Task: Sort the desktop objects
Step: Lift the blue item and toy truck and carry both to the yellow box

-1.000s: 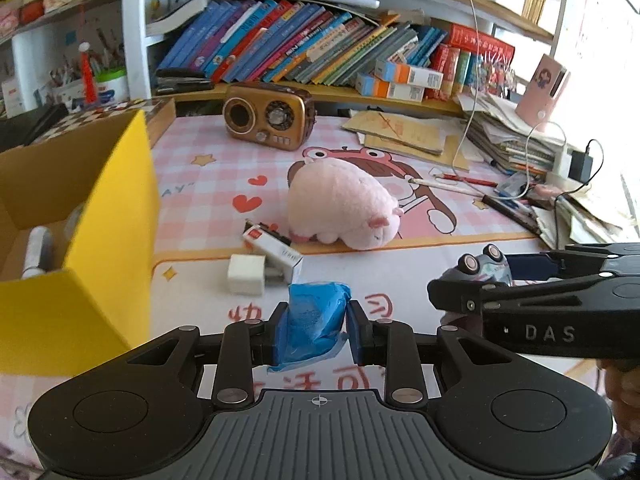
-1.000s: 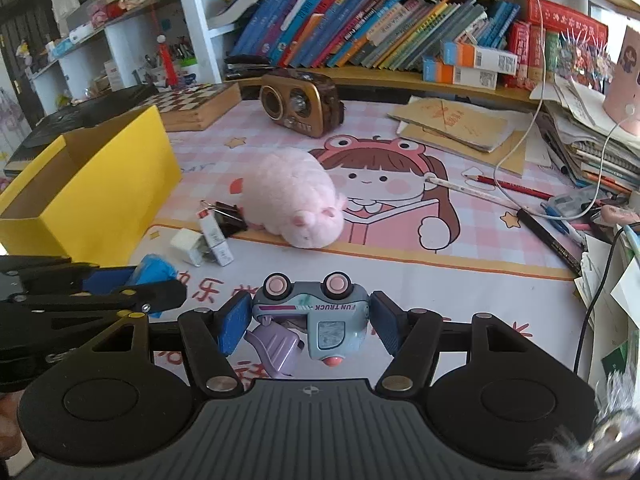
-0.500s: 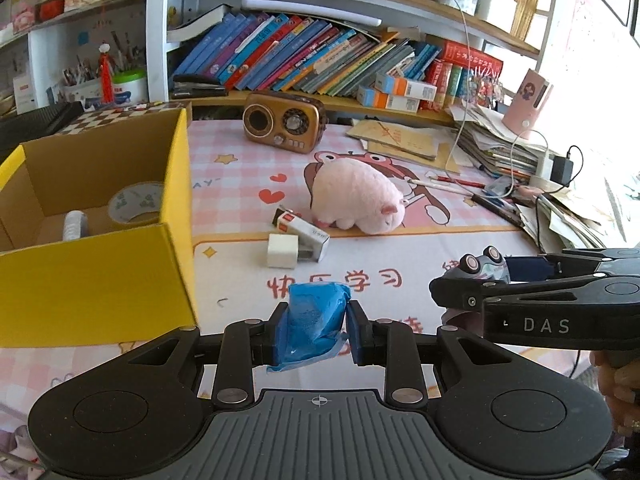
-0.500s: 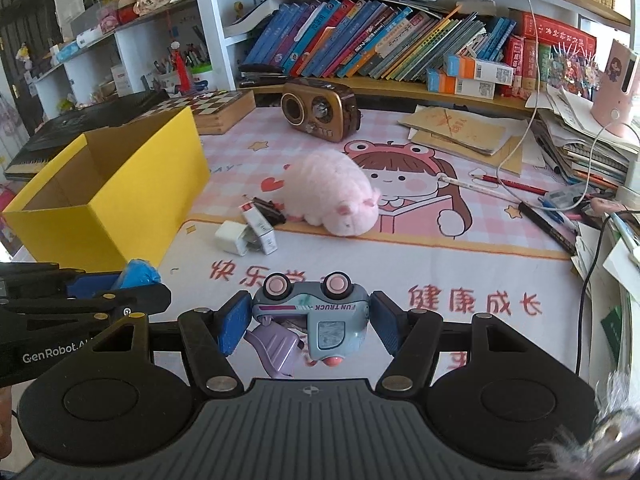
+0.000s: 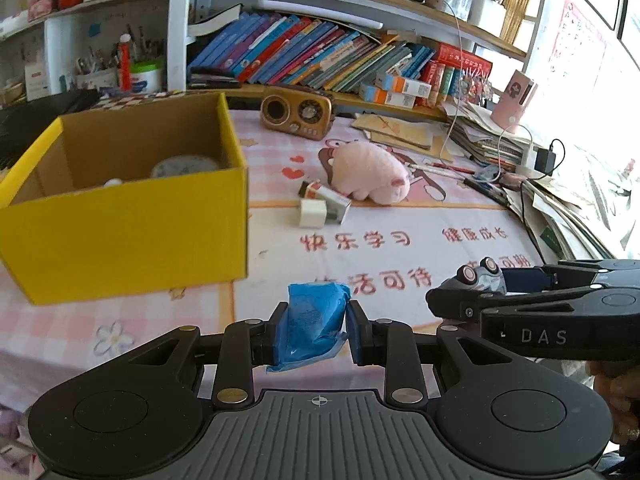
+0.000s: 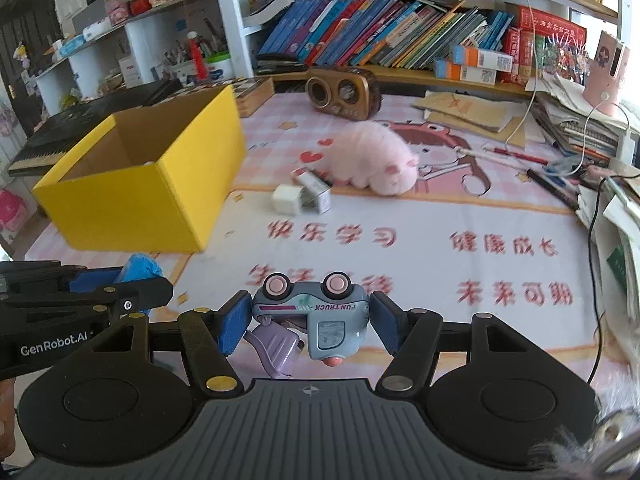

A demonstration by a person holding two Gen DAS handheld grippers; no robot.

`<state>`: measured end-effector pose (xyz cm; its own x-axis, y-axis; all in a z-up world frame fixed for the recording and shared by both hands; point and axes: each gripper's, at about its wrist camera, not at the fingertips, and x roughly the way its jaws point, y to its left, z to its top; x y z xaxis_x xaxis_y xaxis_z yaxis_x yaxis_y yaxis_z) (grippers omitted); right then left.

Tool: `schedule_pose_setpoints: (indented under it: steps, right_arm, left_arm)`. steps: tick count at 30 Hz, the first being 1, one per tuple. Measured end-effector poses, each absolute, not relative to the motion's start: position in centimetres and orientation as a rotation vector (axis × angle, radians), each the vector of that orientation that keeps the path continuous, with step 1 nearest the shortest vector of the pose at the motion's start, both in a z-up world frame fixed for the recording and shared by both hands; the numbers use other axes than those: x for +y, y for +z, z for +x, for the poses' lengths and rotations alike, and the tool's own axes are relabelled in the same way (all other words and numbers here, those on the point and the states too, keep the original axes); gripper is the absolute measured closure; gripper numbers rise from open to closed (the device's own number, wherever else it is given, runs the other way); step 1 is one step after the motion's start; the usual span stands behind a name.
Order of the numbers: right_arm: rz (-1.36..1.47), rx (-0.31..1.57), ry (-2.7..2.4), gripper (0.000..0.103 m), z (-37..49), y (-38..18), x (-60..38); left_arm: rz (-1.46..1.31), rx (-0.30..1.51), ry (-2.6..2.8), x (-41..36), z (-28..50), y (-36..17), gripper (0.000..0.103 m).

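Pulled back from the desk since a second ago, so yellow cardboard box (image 5: 132,236) now sits farther ahead, open top showing. Left gripper (image 5: 316,326) clamped on crumpled blue plastic packet (image 5: 312,320), held above the pink printed desk mat (image 5: 400,248). Right gripper (image 6: 308,318) closed on upside-down pale-blue toy truck (image 6: 316,312). Beyond on the mat: pink plush pig (image 6: 372,162), white cube eraser (image 6: 286,200).

"FUN TRUCK" on toy truck (image 6: 310,314), "GenRobot.AI" on left hand-held gripper (image 6: 120,280), "DAS" on right hand-held gripper (image 5: 476,280)
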<state>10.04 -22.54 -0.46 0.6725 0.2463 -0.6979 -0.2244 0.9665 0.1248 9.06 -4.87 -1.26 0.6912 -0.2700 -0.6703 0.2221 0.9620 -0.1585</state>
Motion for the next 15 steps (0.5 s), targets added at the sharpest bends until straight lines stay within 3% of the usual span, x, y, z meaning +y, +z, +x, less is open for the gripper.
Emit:
schedule_pose_setpoints:
  steps: [15]
  right_arm:
    - [0.025, 0.789, 0.303, 0.041, 4.6, -0.7, -17.5]
  left_arm:
    - [-0.08, 0.755, -0.265, -0.2, 4.0, -1.3, 0.076]
